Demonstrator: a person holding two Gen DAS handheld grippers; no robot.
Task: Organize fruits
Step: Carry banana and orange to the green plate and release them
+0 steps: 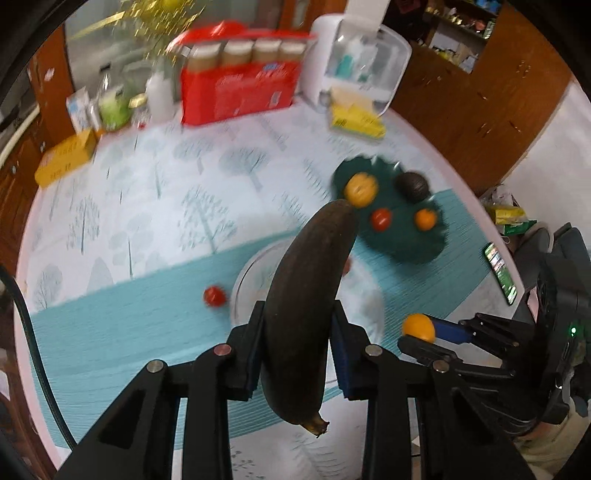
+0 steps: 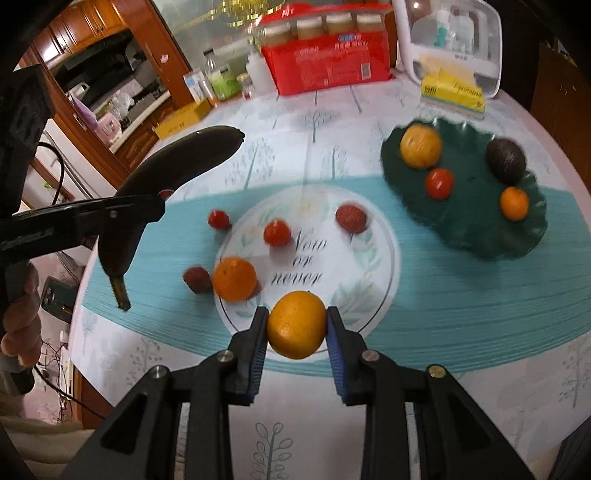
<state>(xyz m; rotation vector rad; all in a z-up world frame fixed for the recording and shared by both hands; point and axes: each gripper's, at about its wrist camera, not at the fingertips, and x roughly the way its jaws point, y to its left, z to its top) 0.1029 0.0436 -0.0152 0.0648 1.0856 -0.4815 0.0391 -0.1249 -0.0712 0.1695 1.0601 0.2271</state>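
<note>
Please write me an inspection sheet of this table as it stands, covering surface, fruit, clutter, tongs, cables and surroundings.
Surface: round table, tree-print cloth with teal band.
Job's things: green plate holds two oranges, a tomato and an avocado; loose orange and small red fruits on the cloth.
Clutter: red box, yellow tissue pack, bottles, white container.
Grippers: left tongs shut on blackened banana; right tongs shut on held orange.
Cables: black cable at the left edge.
Surroundings: wooden cabinets.

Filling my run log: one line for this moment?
left tongs: blackened banana | right tongs: orange | green plate: four fruits
</note>
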